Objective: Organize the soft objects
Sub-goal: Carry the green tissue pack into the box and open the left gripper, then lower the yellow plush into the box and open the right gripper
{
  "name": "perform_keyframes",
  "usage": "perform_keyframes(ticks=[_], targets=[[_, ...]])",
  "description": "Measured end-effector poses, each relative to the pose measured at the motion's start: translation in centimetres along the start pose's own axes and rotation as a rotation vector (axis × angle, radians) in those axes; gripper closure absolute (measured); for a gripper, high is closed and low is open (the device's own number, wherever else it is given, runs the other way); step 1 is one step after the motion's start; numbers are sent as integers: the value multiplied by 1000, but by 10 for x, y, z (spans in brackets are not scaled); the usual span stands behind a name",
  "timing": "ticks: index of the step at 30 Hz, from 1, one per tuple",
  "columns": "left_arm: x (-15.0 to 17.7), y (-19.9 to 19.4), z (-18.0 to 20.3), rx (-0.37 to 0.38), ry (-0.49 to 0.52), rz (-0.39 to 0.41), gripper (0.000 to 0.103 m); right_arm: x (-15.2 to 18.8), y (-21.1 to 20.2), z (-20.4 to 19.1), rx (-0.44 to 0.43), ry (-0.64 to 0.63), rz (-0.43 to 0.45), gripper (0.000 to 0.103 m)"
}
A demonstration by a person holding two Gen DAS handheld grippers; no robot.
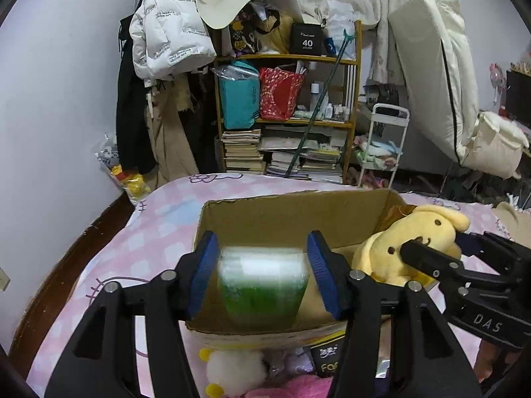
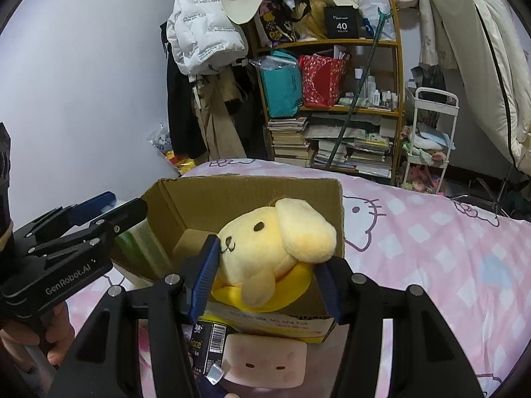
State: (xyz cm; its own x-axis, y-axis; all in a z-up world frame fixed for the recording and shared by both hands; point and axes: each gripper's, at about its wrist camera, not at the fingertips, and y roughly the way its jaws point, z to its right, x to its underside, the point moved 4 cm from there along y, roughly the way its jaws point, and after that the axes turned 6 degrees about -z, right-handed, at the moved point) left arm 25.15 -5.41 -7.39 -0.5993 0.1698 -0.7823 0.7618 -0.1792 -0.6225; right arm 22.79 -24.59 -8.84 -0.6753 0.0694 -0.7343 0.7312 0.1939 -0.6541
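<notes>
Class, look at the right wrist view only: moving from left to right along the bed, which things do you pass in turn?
Left hand-held gripper → green-and-white pack → yellow plush dog in the cardboard box → pink cat-print bedsheet.

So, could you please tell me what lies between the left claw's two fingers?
A green-and-white pack, blurred, sits between the left claw's fingers over the open box. The left wrist view shows this; whether the pads press it is unclear.
</notes>
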Motion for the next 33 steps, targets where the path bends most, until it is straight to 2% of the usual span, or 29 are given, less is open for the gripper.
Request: perform_keyframes(ticks=[3, 8, 11, 13, 16, 18, 19, 21, 26, 33], targets=[[1, -1, 0, -29, 10, 4, 30, 1, 4, 3, -13, 19, -18, 42], [5, -4, -3, -42, -4, -36, 27, 4, 3, 6, -20, 34, -20, 21], [9, -12, -2, -58, 1, -44, 19, 2, -3, 7, -27, 49, -16, 18], [11, -21, -2, -75, 14, -37, 19, 1, -10, 6, -25, 50, -7, 12], [12, -32, -1, -85, 30, -32, 19, 2, -23, 5, -14, 41, 9, 10], [15, -41, -2, -68, 17, -46, 19, 3, -30, 4, -10, 39, 12, 7], [15, -43, -2, -57, 9, -49, 18, 4, -32, 4, -10, 40, 15, 1], [19, -51, -2, -32, -2, -55, 10, 6, -38, 4, -13, 41, 30, 0], [26, -66, -2, -59, 24, -56, 10, 13, -45, 3, 4, 46, 13, 0], [37, -77, -9, -89, 28, -104, 9, 28, -54, 4, 12, 59, -22, 0]])
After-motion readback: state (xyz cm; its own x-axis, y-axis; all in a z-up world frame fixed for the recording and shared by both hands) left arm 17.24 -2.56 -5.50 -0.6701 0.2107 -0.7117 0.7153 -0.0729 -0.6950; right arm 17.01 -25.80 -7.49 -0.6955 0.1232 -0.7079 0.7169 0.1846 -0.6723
